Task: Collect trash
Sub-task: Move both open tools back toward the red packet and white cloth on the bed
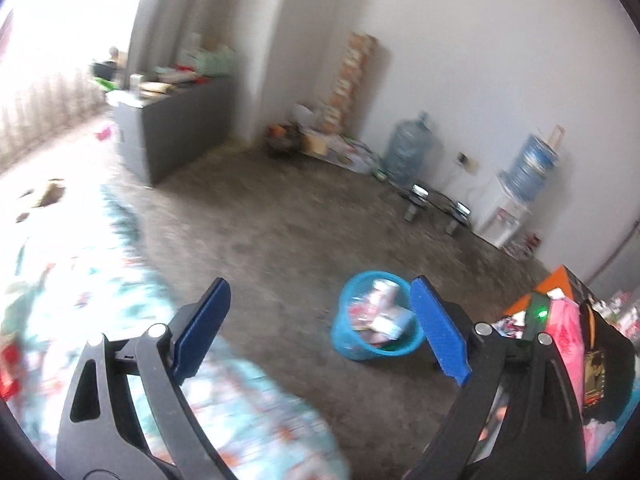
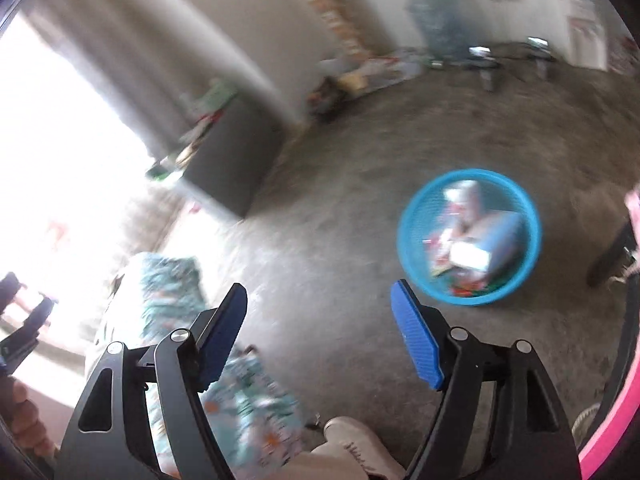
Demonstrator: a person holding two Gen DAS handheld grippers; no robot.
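Note:
A blue mesh basket [image 1: 347, 345] stands on the bare concrete floor, holding several crumpled wrappers and cartons [image 1: 382, 306]. My left gripper [image 1: 320, 286] hangs above the floor to the basket's left, jaws wide apart and nothing between the blue pads [image 1: 438, 336]. In the right wrist view the same basket [image 2: 405, 236] lies ahead and to the right, its trash [image 2: 468, 240] blurred. My right gripper [image 2: 320, 290] is open above the floor, left of the basket and apart from it, and holds nothing.
A floral cloth [image 1: 100, 288] spreads at the lower left [image 2: 172, 280]. Further back are a grey cabinet [image 1: 176, 128], water bottles [image 1: 410, 148], a dispenser [image 1: 504, 208] and clutter along the wall. A person's pale shoe [image 2: 348, 436] is at the bottom edge. Pink and orange packaging [image 1: 562, 320] is at the right.

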